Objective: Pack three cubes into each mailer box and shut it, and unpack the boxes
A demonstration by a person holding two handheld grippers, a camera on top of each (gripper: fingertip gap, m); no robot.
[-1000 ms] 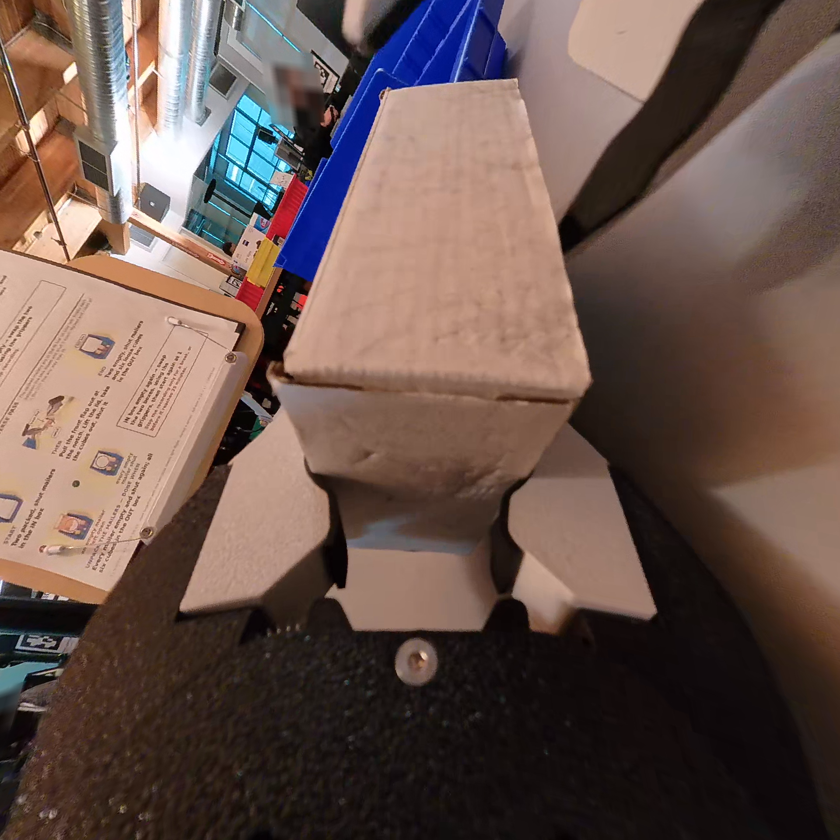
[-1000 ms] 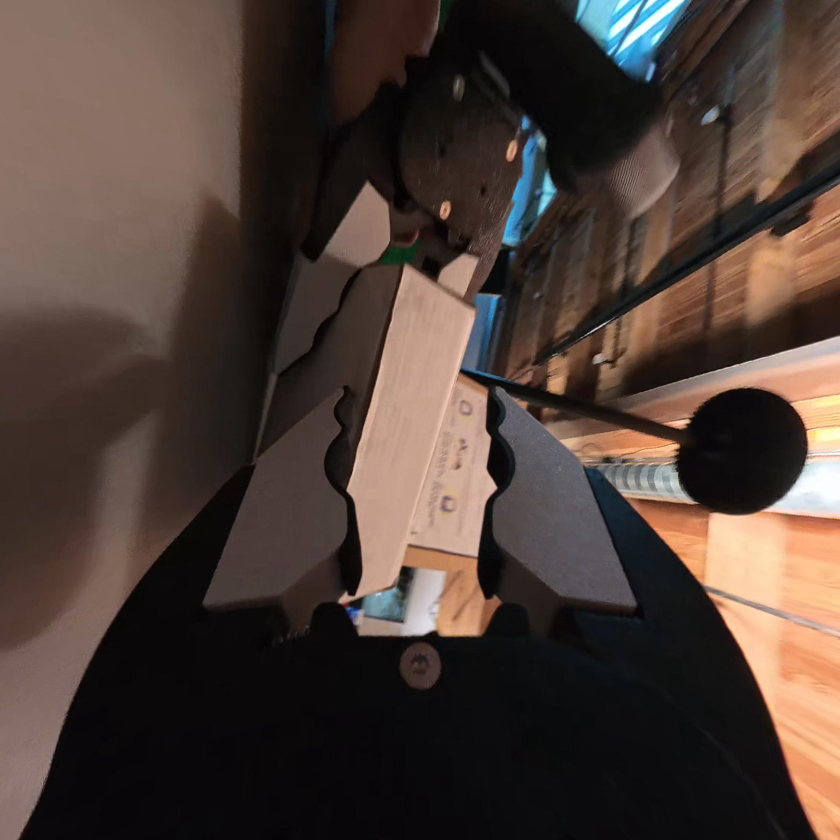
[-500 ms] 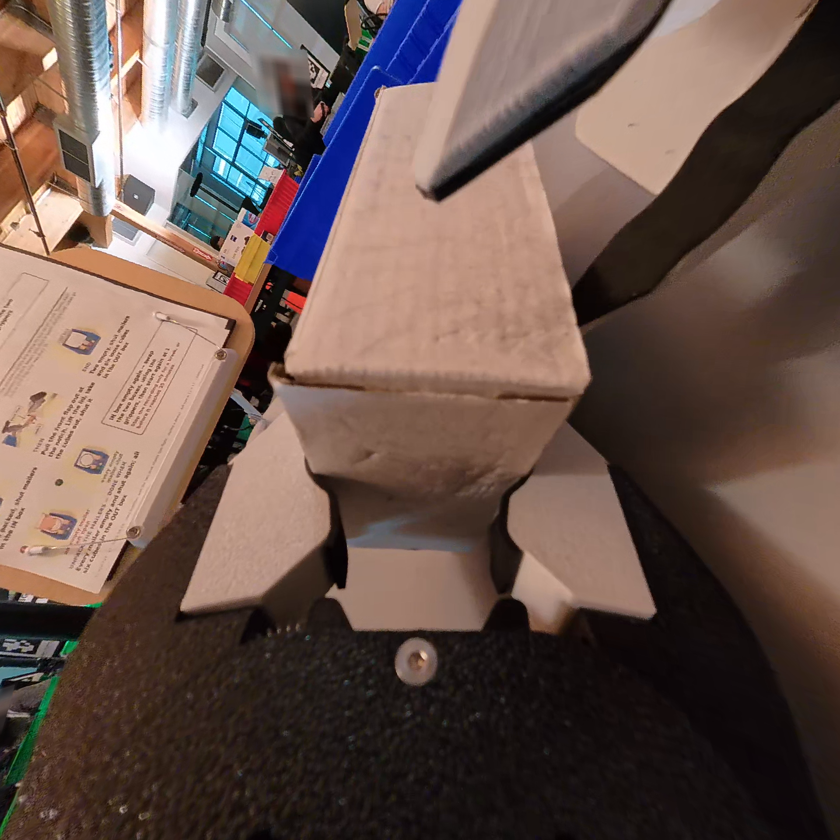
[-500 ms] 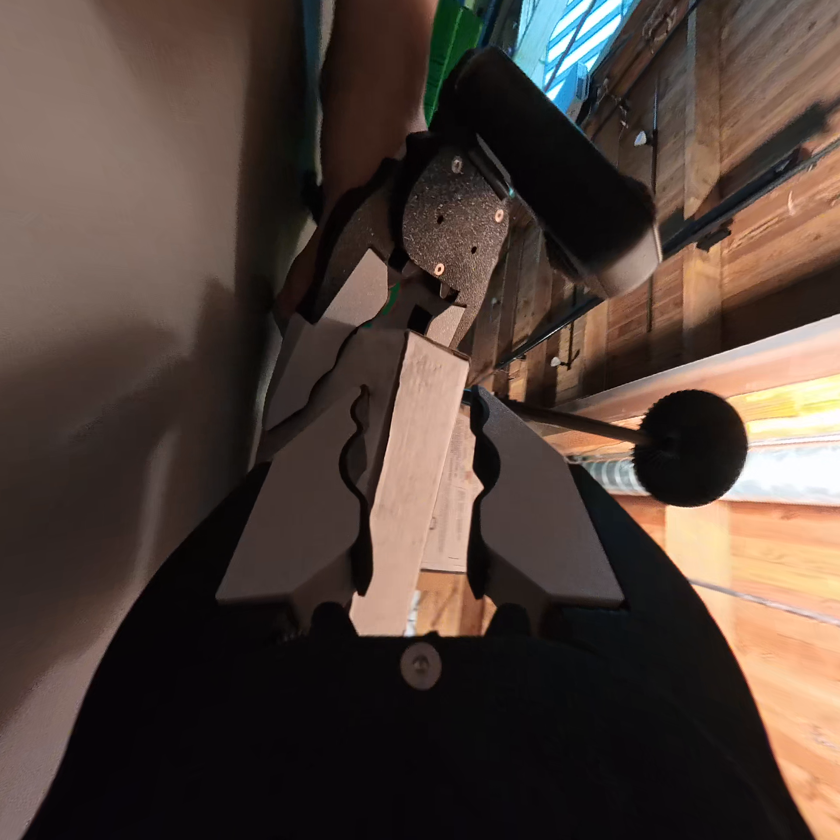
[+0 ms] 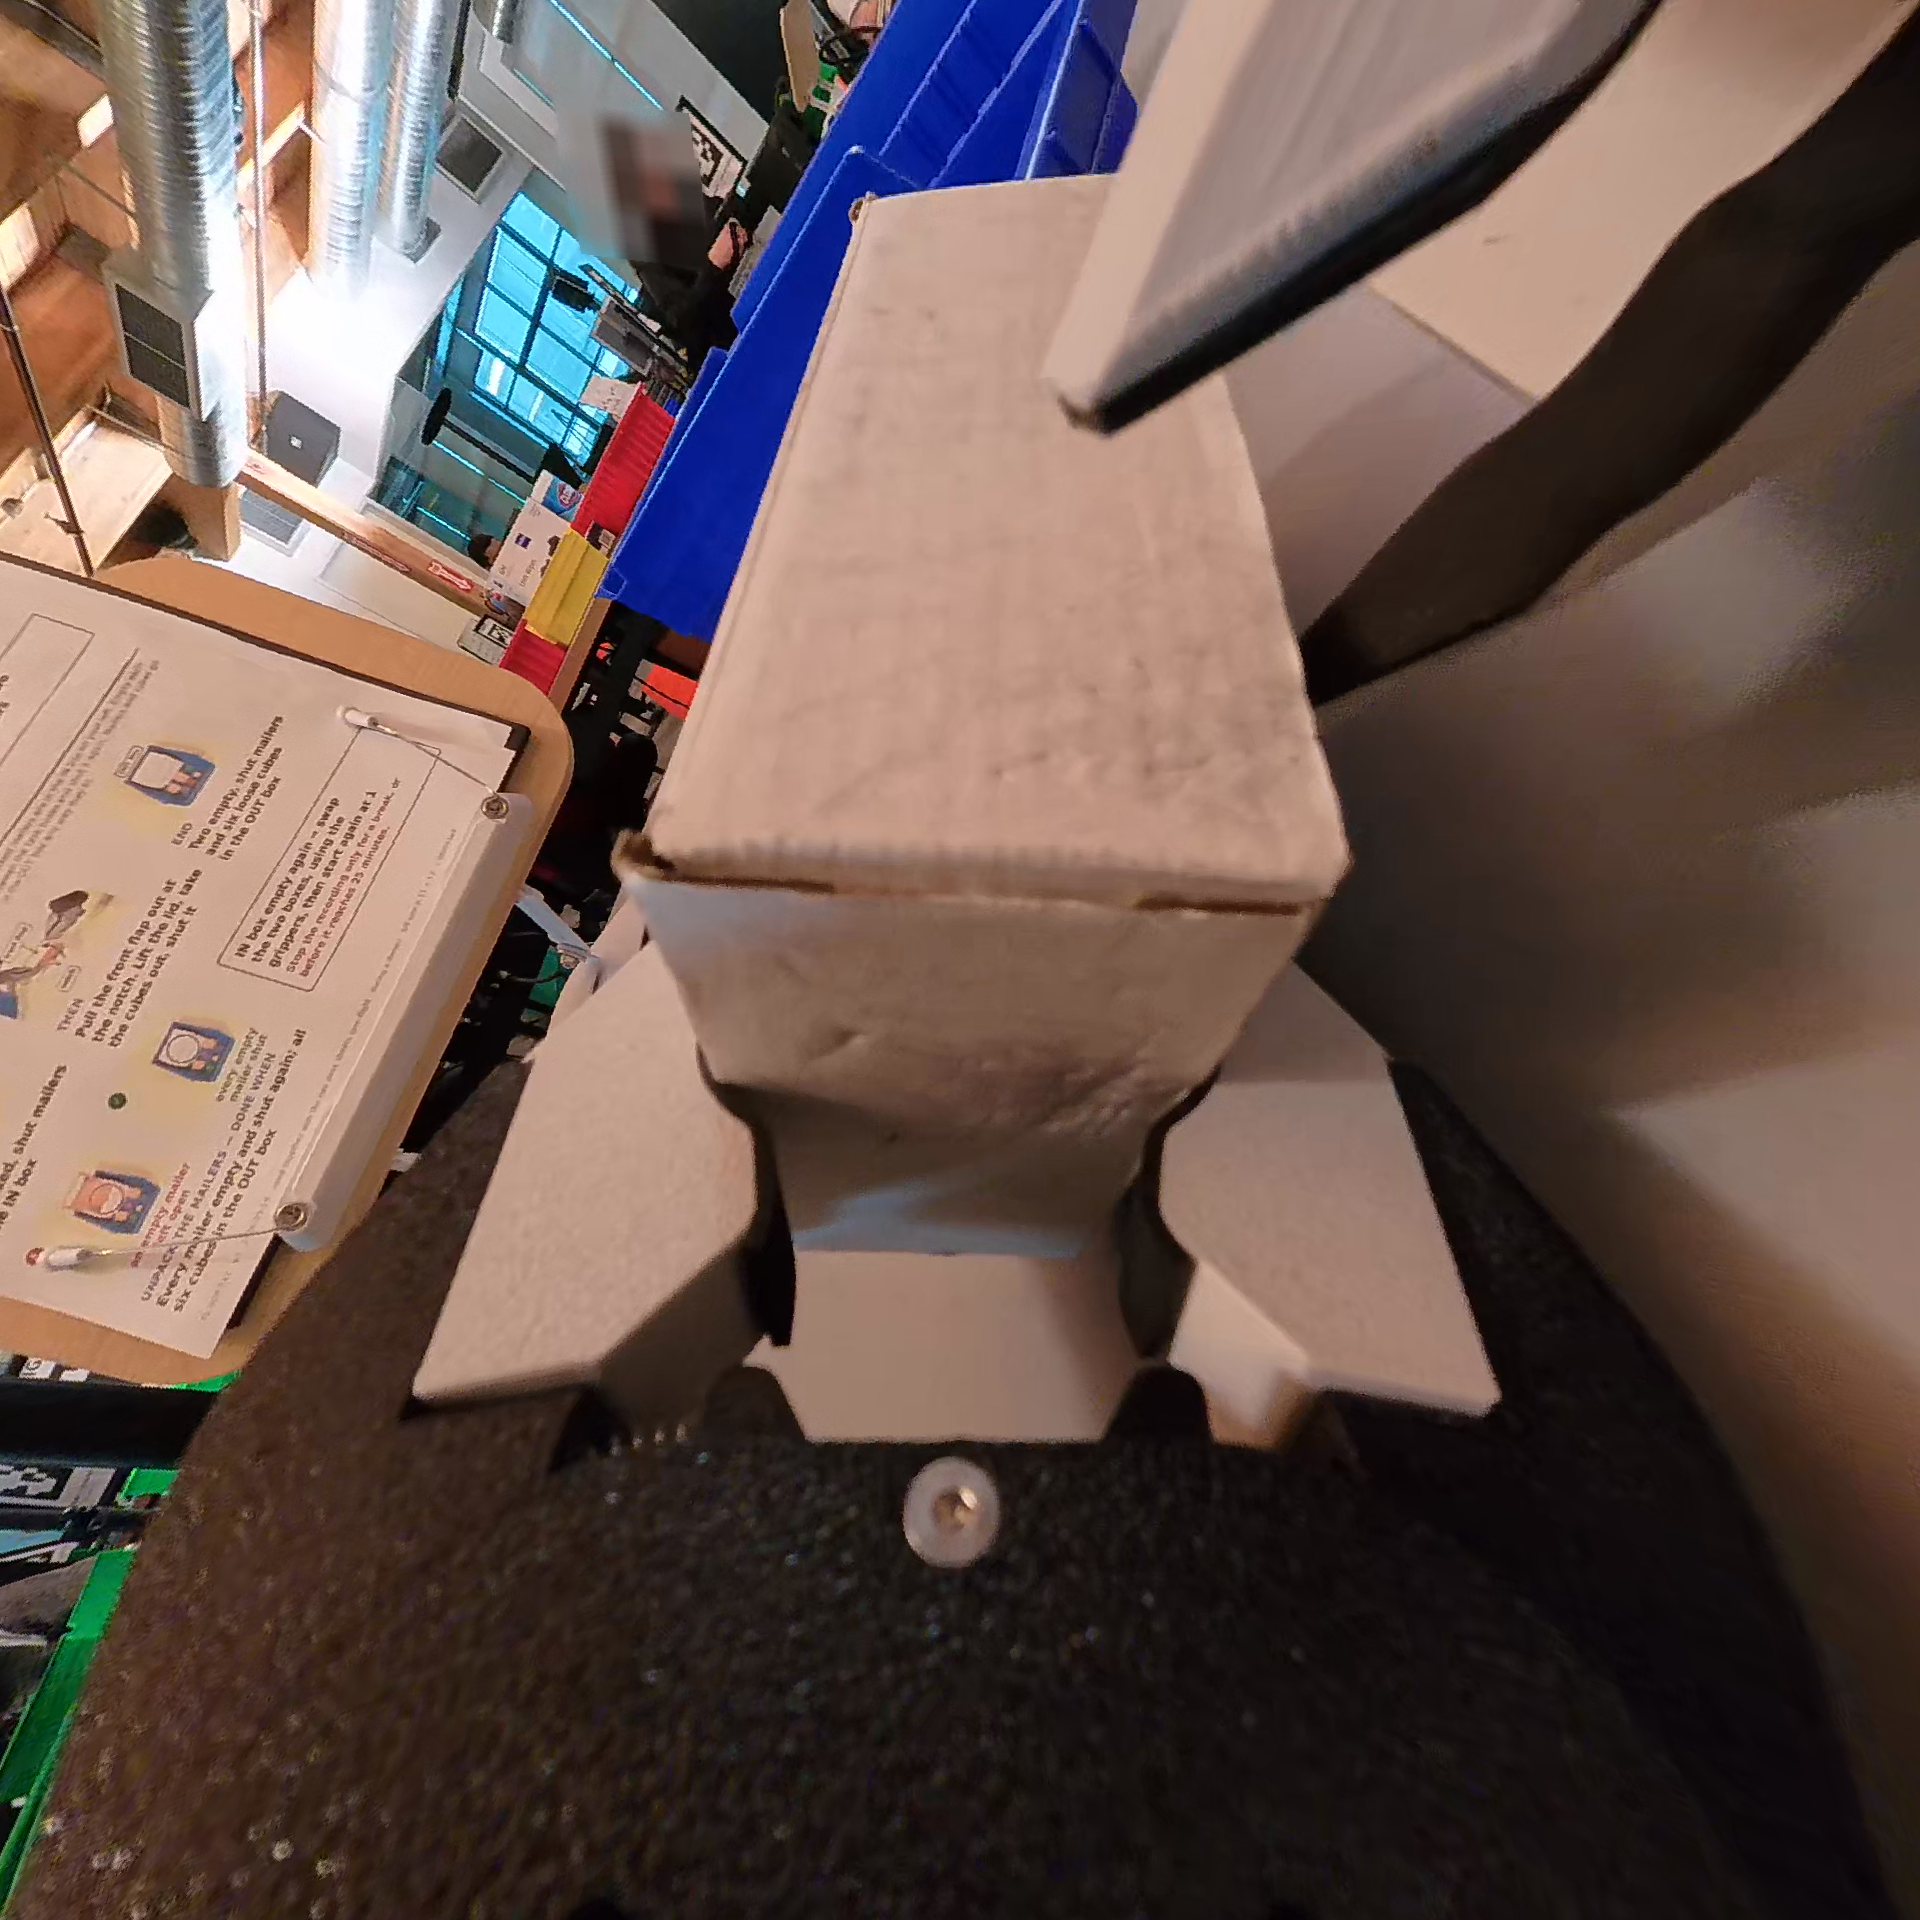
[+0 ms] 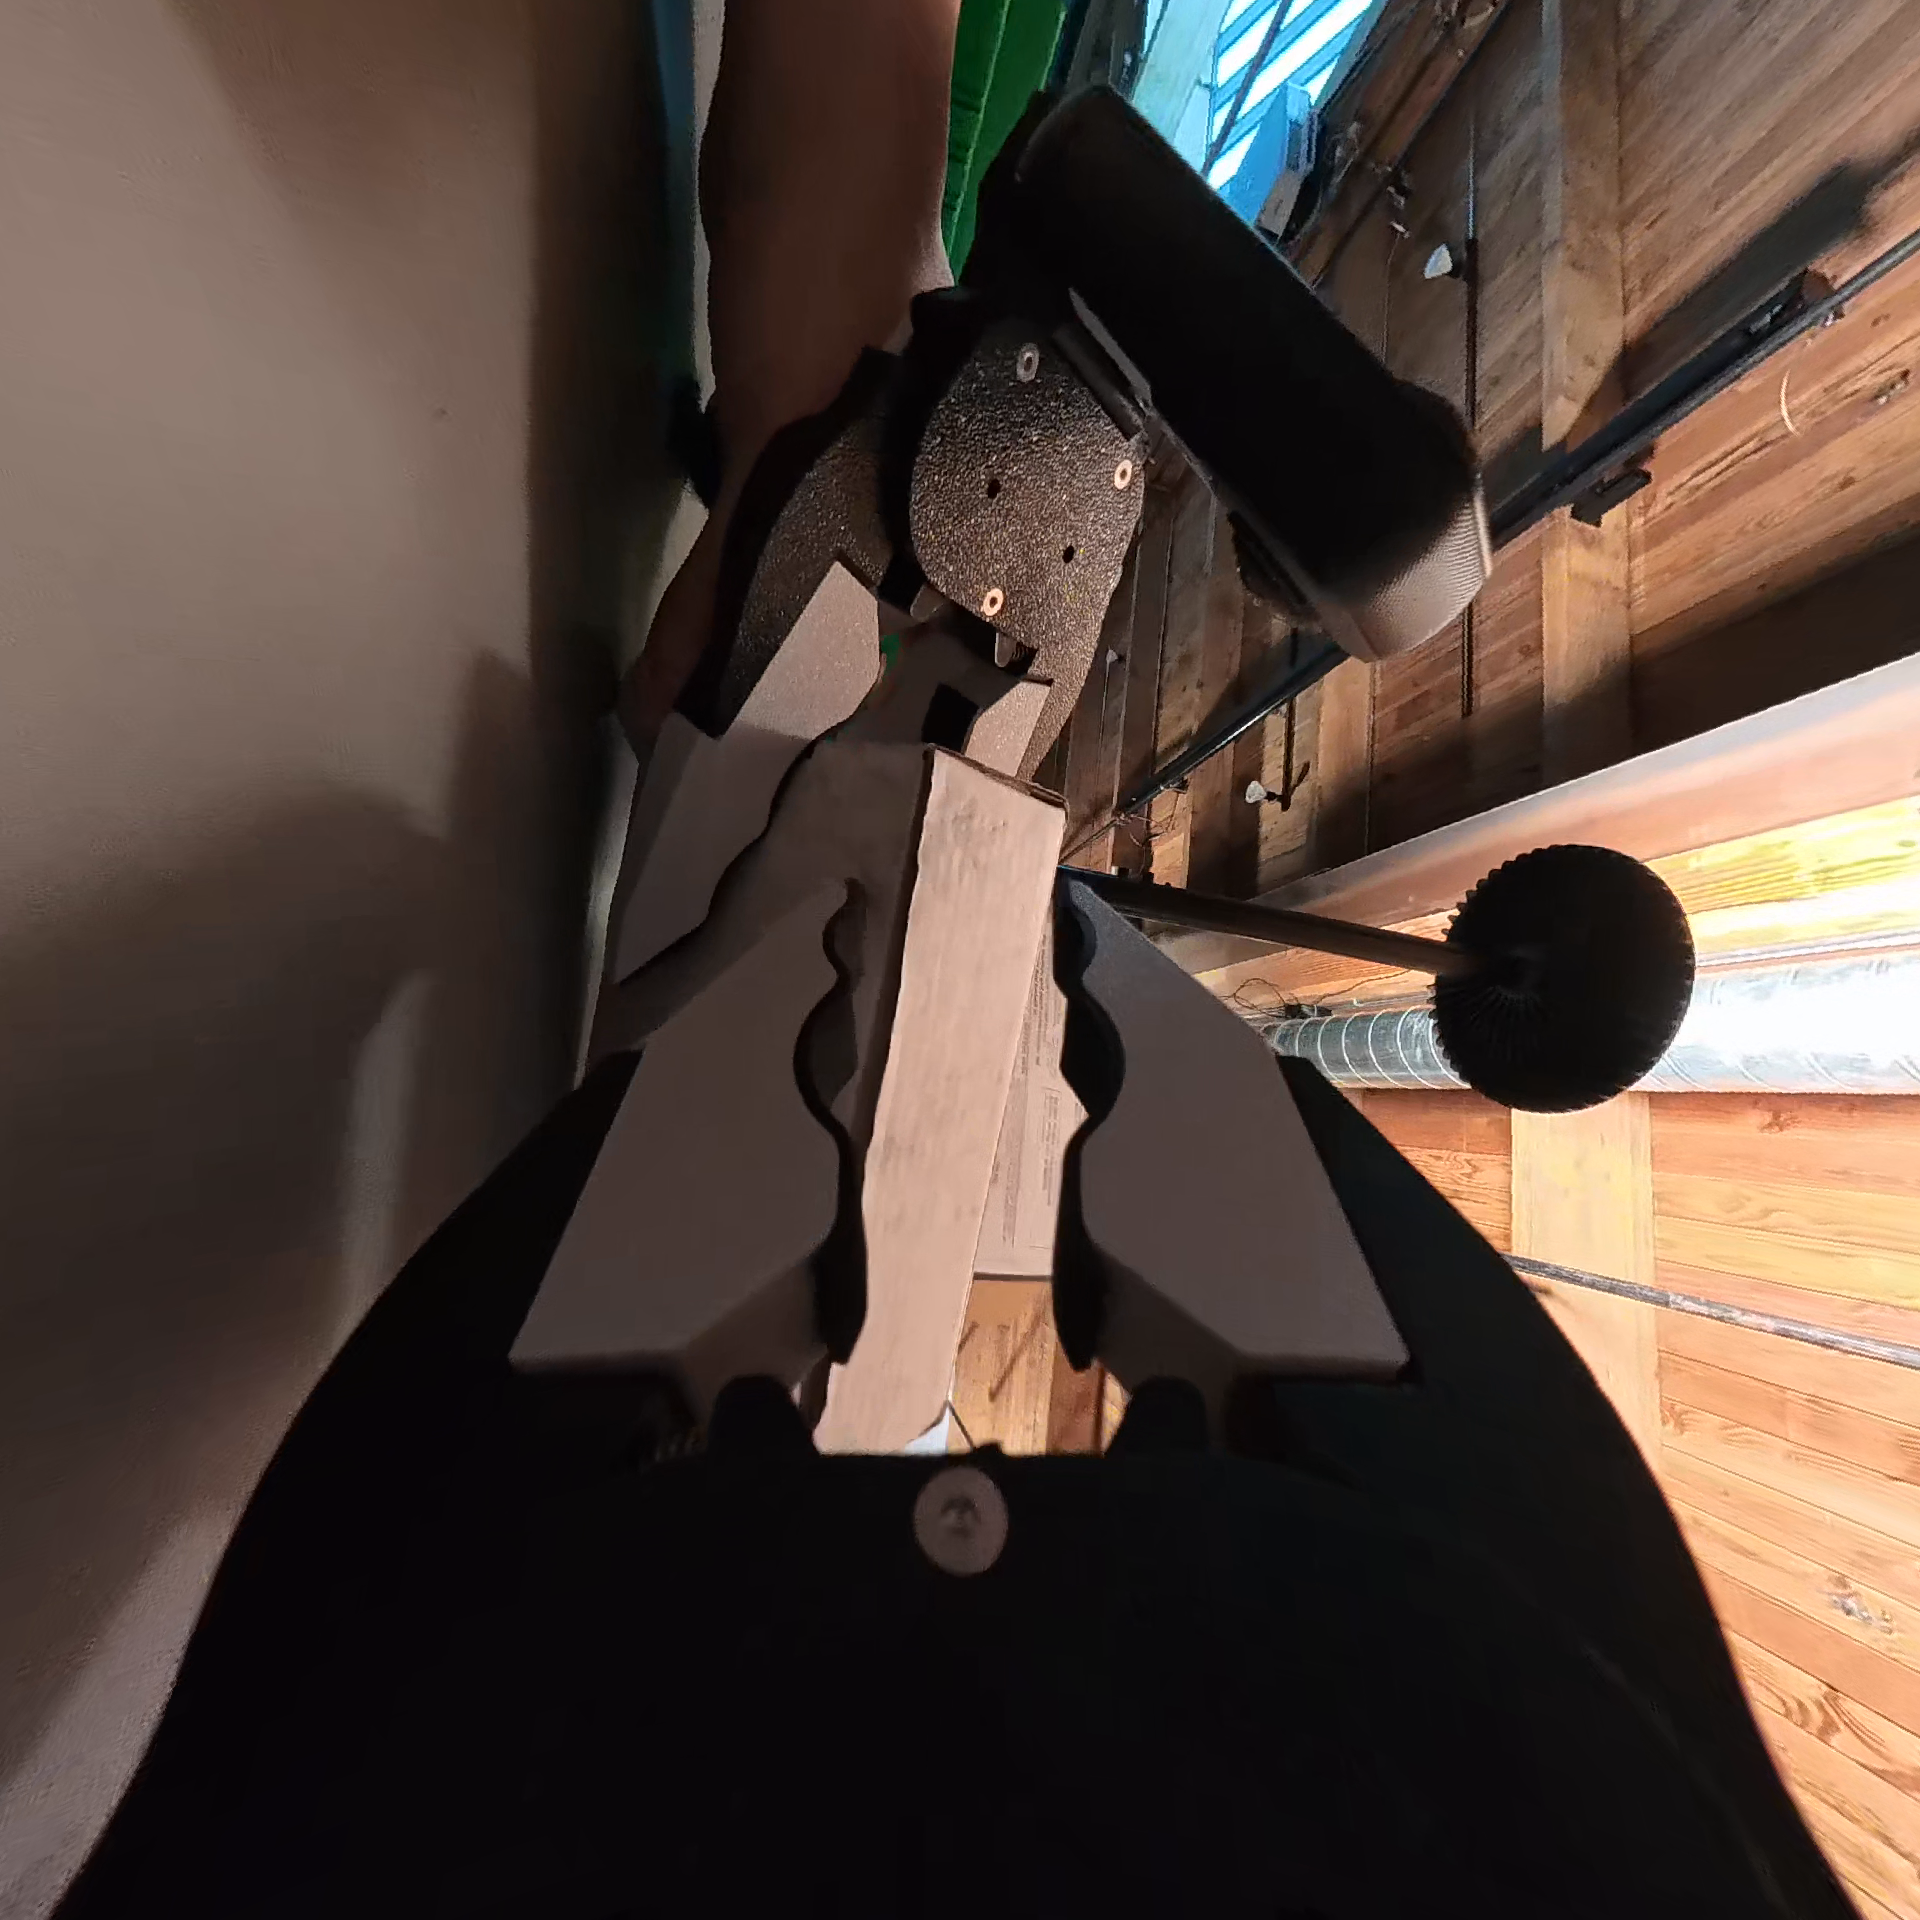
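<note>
A white cardboard mailer box (image 5: 987, 623) is closed and held off the table. My left gripper (image 5: 956, 1081) is shut on its near end. In the right wrist view the same box (image 6: 956, 1039) runs edge-on between my right gripper's (image 6: 961, 914) two fingers. The jaws stand on either side of it with a thin gap on the right side. The left gripper (image 6: 1018, 499) and a person's hand (image 6: 821, 208) show at the box's far end. One right finger (image 5: 1299, 187) shows above the box in the left wrist view. No cubes are in view.
The white table surface (image 5: 1662, 935) lies beside the box and also shows in the right wrist view (image 6: 260, 416). Blue bins (image 5: 790, 364) stand behind. A clipboard with an instruction sheet (image 5: 208, 935) is at the left. A black round knob on a rod (image 6: 1558, 977) hangs near.
My right gripper has slid onto the box's far end and its jaws have narrowed around it. The left gripper keeps its hold, and the box has barely moved.
</note>
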